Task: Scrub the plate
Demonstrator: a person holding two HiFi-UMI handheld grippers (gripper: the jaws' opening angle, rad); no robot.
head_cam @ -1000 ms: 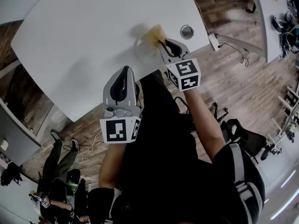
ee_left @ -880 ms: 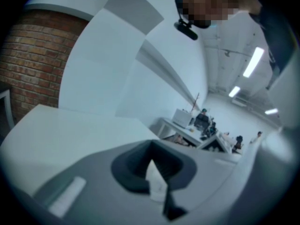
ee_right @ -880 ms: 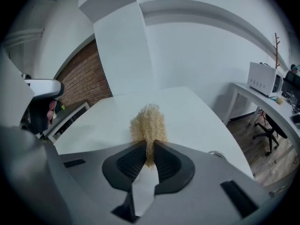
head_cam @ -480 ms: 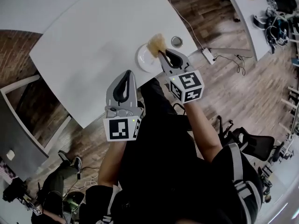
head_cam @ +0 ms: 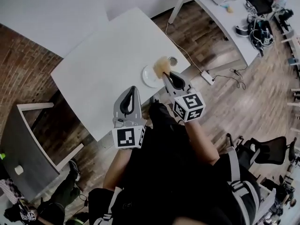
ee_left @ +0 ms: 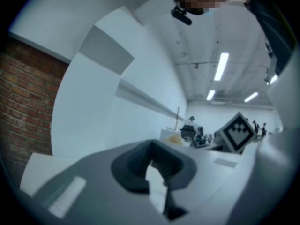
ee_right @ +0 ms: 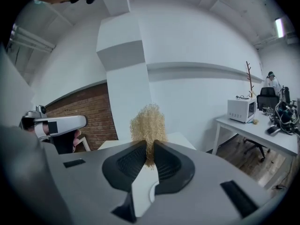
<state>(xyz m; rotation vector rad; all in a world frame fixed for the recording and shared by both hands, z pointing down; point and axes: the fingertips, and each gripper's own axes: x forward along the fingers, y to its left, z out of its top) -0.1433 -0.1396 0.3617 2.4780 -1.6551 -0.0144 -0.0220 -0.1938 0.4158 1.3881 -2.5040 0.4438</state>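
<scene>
We've got two pale grey shells on show: the left gripper (head_cam: 132,90) and the right gripper (head_cam: 165,75), each with black ribbed pads (ee_right: 129,163) curving round an oval gap. At each one's 6 o'clock end sits a white cube (head_cam: 129,137) printed with black square markers. We're wearing a black short-sleeved top (head_cam: 159,172), and a grey-and-white striped band (head_cam: 239,186) shows at 4 o'clock.

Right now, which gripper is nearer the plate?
Right. The right gripper, jaws shut on the scrubber, is over the plate rim; the left gripper is back by the table edge, apart from it.
</scene>
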